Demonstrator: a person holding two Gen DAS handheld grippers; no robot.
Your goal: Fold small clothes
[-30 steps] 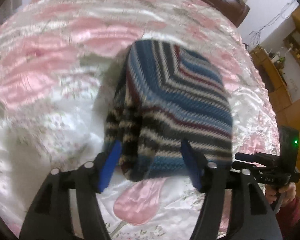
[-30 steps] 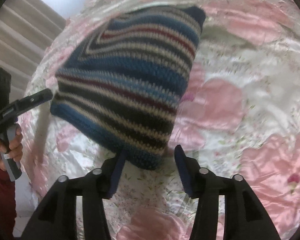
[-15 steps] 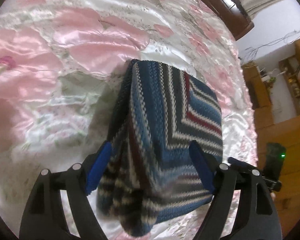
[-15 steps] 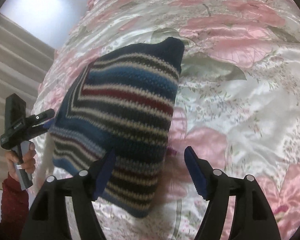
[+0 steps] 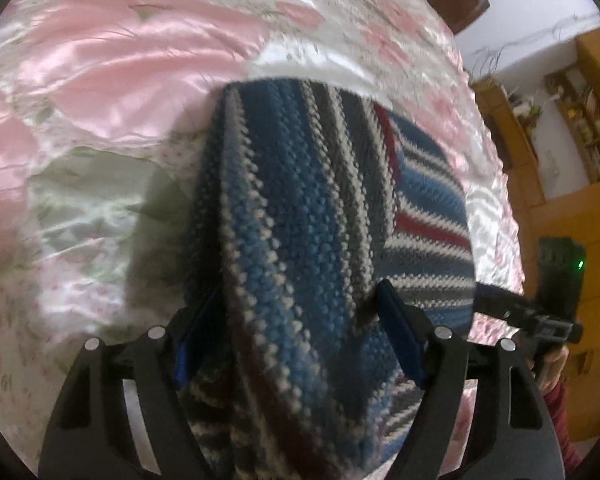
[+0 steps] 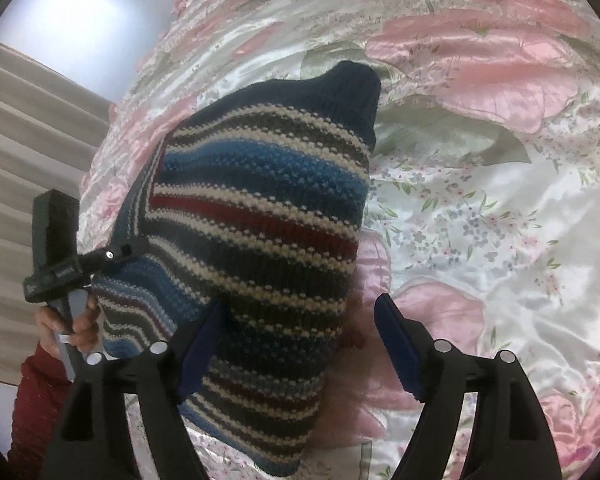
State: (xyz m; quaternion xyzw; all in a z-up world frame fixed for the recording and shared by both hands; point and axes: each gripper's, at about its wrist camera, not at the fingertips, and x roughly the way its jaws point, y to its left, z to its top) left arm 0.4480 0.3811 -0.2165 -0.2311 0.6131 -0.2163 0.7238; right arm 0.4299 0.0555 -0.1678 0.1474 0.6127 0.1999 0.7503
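A folded, striped blue, cream and maroon knitted sweater lies on a bed with a pink-flowered satin cover; the left gripper straddles its near edge with jaws wide; the right gripper is also spread wide, one finger against the knit.

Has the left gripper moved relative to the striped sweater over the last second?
Yes. The left gripper advanced over the striped sweater, whose near edge now lies between its fingers.

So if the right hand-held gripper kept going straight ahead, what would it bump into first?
Probably the striped knitted sweater, whose edge already lies between the open right hand-held gripper fingers; beyond that, the floral bedspread.
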